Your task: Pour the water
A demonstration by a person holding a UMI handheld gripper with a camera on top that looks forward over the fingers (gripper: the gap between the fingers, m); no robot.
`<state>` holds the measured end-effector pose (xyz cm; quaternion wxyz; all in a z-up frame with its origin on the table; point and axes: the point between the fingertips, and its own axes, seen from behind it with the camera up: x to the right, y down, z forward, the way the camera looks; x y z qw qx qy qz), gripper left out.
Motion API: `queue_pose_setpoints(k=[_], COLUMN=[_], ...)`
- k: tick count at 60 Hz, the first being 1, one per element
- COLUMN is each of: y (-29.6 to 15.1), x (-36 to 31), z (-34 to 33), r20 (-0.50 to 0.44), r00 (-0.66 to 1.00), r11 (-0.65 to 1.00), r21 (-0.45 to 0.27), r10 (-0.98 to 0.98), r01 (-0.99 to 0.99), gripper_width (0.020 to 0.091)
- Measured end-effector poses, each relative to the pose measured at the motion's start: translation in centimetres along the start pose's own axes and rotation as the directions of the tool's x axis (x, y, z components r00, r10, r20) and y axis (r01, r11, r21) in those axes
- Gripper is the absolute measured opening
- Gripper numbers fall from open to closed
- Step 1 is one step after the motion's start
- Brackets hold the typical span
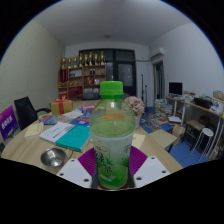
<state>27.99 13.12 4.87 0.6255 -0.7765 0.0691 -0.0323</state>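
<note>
While we look forward along the gripper (111,172), we see a round wooden table (30,147) spread beneath a cluttered office room. At the far wall stands a shelf unit (85,72) lined with small items we cannot identify. Books and papers (66,130) cover the table's middle. Closest to us, a clear plastic bottle (112,135) with a green cap (111,89) stands upright between the fingers, filled with pale liquid nearly to its neck. Both purple pads (88,160) press against its lower sides, so the gripper holds the bottle. Left of the bottle, a small metal bowl (53,157) sits on the table; we cannot tell what it contains.
</note>
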Motion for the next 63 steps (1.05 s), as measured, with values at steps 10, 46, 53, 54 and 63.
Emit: queue_pose_setpoints(k=[10, 46, 53, 54, 63], y=[-0.6, -1.0, -2.4, -2.5, -3.6], x=[-4.4, -10.7, -13.8, -14.8, -19.6], z=[-1.4, -26.6, -34.2, -35.7, -43.6], r20=[-0.026, -0.175, -0.197, -0.201, -0.206], r00=[1.0, 0.982, 0.98, 0.979, 0.976], r11=[1.0, 0.965, 0.967, 0.967, 0.962], r21=[-0.028, -0.238, -0.239, -0.241, -0.246], r10=[0.007, 0.07, 0.039, 0.038, 0.067], r01=[-0.008, -0.111, -0.086, -0.087, -0.118], gripper_width=[0.047, 0.0826, 0.0827, 0.0827, 0.0815])
